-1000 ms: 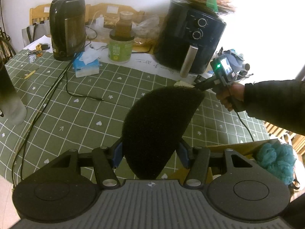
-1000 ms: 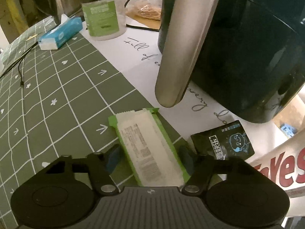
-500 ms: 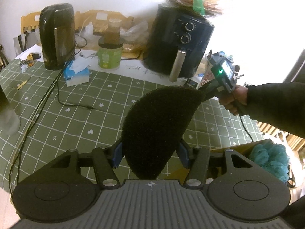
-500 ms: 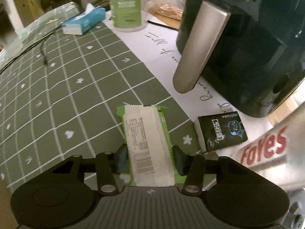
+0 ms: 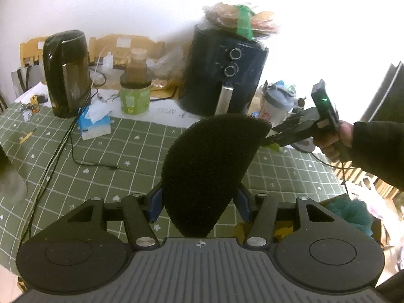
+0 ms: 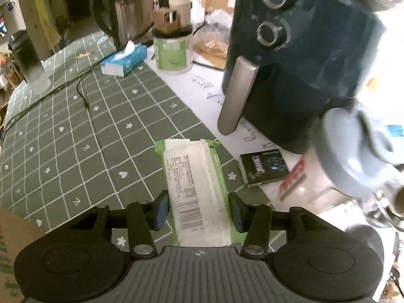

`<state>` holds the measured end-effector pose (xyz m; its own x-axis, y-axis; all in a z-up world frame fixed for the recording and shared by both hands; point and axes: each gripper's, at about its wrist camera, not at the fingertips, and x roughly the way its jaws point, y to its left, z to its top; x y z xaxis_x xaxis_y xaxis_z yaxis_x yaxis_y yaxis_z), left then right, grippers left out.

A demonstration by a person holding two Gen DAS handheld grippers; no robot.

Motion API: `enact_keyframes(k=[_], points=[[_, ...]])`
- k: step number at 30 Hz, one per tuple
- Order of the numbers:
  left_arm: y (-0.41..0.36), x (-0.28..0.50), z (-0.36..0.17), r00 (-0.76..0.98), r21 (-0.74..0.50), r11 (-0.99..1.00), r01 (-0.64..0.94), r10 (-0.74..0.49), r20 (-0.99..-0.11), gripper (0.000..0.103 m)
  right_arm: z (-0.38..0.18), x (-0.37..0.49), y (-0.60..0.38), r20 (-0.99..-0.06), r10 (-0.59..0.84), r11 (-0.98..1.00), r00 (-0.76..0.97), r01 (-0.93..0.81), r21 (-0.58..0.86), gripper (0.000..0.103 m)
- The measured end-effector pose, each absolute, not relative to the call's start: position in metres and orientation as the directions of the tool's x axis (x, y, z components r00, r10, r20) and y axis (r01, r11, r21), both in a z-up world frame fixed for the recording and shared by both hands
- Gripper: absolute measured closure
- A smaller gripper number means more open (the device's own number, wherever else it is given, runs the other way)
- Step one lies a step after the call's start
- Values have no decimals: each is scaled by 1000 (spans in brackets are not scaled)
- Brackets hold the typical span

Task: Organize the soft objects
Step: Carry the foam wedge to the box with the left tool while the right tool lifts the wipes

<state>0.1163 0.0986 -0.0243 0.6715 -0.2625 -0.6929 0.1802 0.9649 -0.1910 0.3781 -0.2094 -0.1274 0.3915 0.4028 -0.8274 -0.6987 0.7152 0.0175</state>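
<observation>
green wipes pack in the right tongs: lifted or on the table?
Lifted. The green wipes pack is clamped in the right tongs, and in the left wrist view it hangs above the tablecloth.

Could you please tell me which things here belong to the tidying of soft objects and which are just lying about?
Job: black sponge in the left tool; green wipes pack in the right tool; teal pouf.

Lying about: kettle, air fryer, tissue box, green jar, black packet.

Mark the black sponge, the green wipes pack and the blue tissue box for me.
black sponge (image 5: 209, 166): left wrist view, middle of its face.
green wipes pack (image 6: 194, 189): right wrist view, white label.
blue tissue box (image 6: 125, 60): right wrist view, top face.
</observation>
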Motion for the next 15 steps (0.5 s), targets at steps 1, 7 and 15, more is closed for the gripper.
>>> enact_keyframes(k=[1,7,15], points=[[97,116,-22,674,-190,964,186,-266,-690,47,-122,373,-213,-822,398,723,407,-691,8,51],[85,115,-13,685,-183,960,212,-280,-672,47,-94,345,-234,-804,383,746,456,-665,-22,51],[67,110,2,701,-182,957,225,-289,-652,47,-52,301,-258,-747,437,759,501,-651,8,51]])
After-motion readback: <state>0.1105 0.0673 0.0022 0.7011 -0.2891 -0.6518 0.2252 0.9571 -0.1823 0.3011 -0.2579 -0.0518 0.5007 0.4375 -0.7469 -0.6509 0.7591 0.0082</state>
